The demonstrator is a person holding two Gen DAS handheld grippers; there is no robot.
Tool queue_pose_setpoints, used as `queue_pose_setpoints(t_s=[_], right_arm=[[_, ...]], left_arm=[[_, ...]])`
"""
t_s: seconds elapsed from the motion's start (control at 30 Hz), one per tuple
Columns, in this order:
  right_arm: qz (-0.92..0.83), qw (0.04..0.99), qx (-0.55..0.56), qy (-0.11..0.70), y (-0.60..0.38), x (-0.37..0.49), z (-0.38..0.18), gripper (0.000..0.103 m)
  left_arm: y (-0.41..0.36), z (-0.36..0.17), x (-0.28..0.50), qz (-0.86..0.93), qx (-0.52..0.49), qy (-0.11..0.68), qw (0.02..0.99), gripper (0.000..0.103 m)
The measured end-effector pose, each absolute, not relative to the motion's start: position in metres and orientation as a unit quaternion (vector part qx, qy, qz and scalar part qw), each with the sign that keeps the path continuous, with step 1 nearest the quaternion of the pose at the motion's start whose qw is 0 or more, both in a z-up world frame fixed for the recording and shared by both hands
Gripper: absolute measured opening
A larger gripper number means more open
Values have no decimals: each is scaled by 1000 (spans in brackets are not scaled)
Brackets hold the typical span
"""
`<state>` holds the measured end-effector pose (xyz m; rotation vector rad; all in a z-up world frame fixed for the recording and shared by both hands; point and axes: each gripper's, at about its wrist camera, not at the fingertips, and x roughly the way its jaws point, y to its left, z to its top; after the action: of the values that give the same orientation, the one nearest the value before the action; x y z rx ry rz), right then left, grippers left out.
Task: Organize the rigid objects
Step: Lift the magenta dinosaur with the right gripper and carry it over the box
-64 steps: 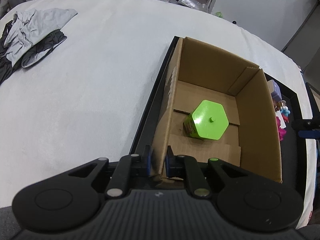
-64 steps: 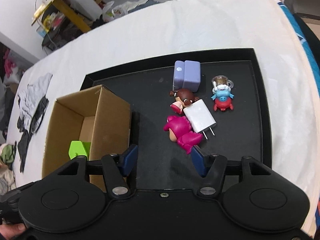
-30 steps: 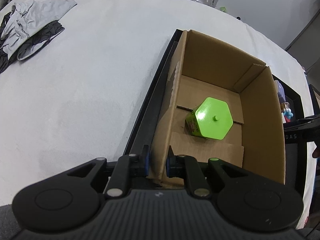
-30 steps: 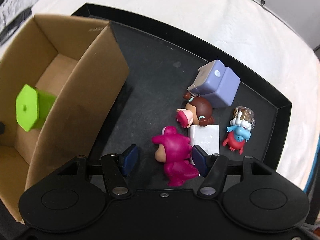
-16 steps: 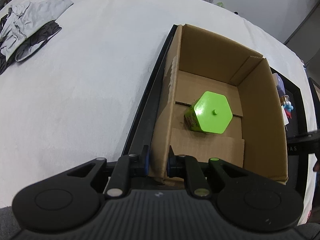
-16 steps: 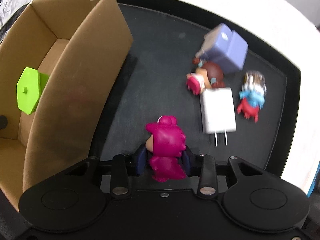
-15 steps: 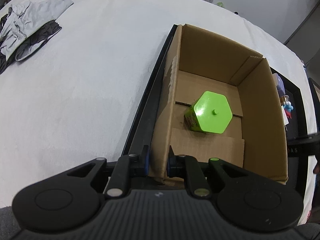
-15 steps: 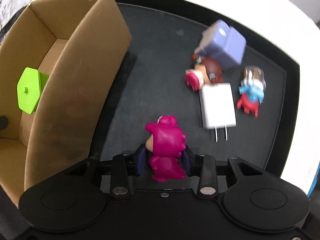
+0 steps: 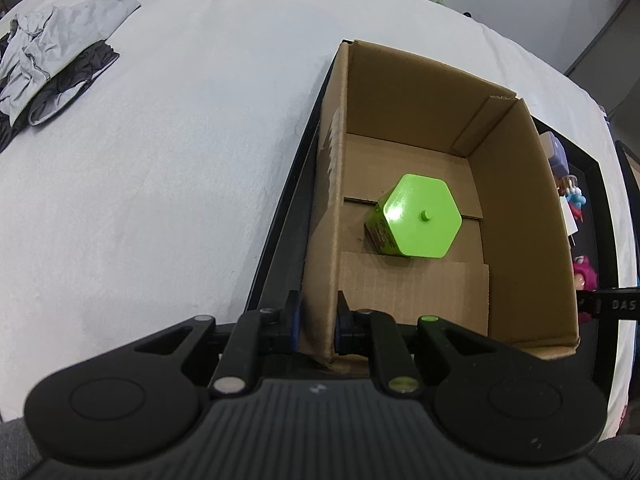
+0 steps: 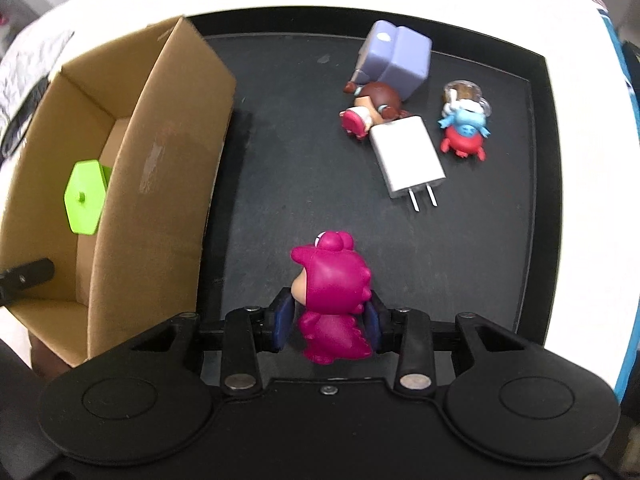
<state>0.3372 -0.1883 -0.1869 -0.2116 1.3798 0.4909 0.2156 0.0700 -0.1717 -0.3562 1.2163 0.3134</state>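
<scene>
The open brown cardboard box, green hexagonal container inside, is steadied by the left gripper pinched on its near wall, while the magenta dinosaur-suit figurine, probably lifted, is clamped in the right gripper, box at ten o'clock.

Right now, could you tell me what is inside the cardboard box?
The cardboard box holds one green hexagonal container on its flaps. The left gripper hides the near corner.
</scene>
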Motion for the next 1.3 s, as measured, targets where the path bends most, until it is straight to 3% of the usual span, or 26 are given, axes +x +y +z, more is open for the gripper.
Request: queue_pose_setpoints(t_s=[0.77, 1.3], right_arm=[[243, 779, 1, 578, -207, 335, -130, 37], [274, 790, -24, 548, -152, 340, -95, 37]], left_arm=[[66, -173, 219, 141, -138, 572, 796, 12], [68, -173, 218, 136, -142, 568, 799, 12]])
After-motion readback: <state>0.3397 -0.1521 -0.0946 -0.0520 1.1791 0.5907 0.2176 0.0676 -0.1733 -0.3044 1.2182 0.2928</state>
